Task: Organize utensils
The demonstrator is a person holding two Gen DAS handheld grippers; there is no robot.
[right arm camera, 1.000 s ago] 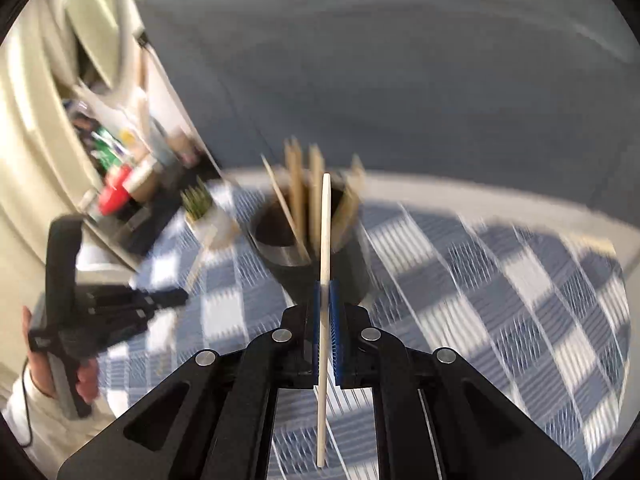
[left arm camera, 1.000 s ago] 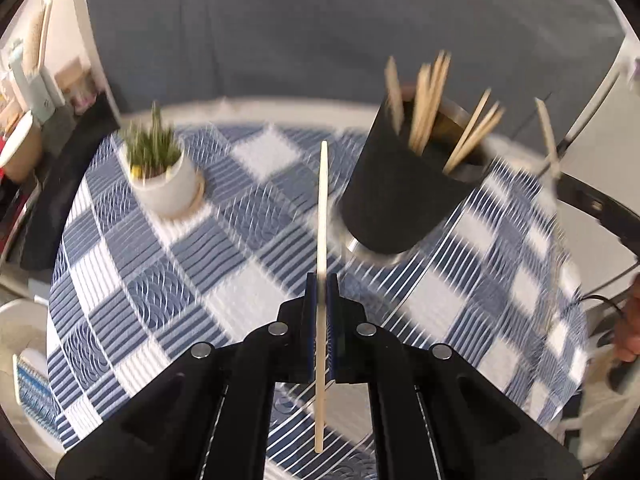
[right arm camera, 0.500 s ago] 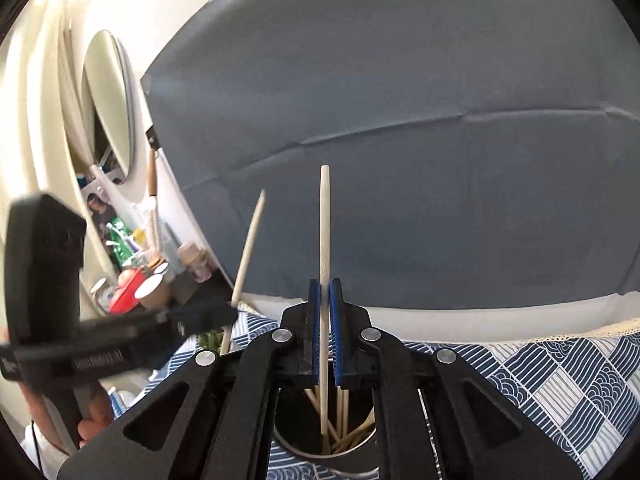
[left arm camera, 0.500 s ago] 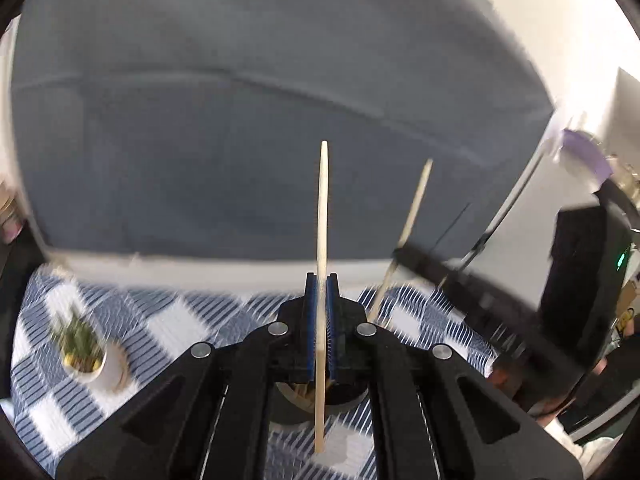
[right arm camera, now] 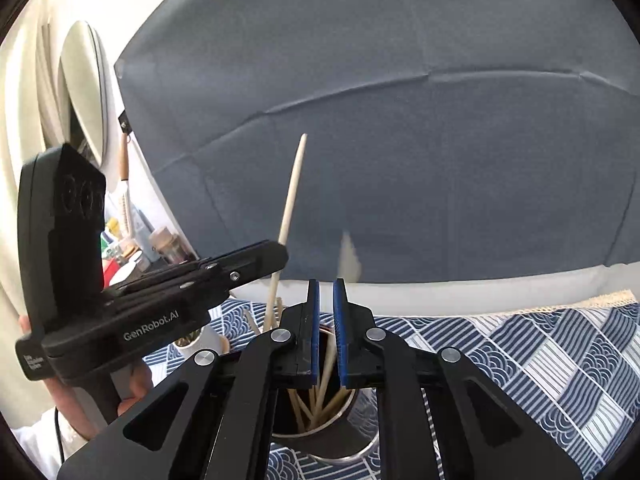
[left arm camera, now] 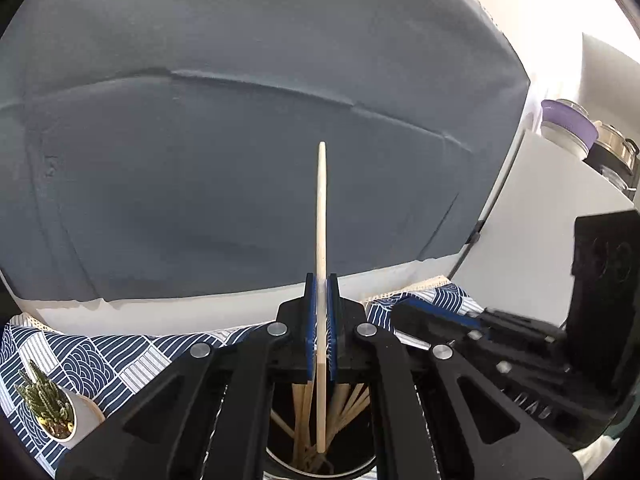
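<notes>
My left gripper (left arm camera: 321, 280) is shut on a wooden chopstick (left arm camera: 321, 216), held upright with its lower end over the dark holder cup (left arm camera: 352, 466). The cup holds several chopsticks (left arm camera: 344, 404). In the right wrist view my right gripper (right arm camera: 326, 284) is open and empty above the same cup (right arm camera: 340, 454), with several chopsticks (right arm camera: 316, 400) inside. A blurred chopstick (right arm camera: 349, 258) shows just above its fingers. The left gripper (right arm camera: 256, 256) and its chopstick (right arm camera: 290, 200) show at the left there.
The cup stands on a blue-and-white patterned tablecloth (right arm camera: 520, 356). A small potted plant (left arm camera: 52, 412) sits at the left of the table. A grey backdrop (left arm camera: 240, 140) hangs behind. Jars and clutter (right arm camera: 132, 248) stand at the left beyond the table.
My right gripper has opened and let go of its chopstick, which drops blurred toward the cup. My left gripper has moved over the cup, still holding its chopstick.
</notes>
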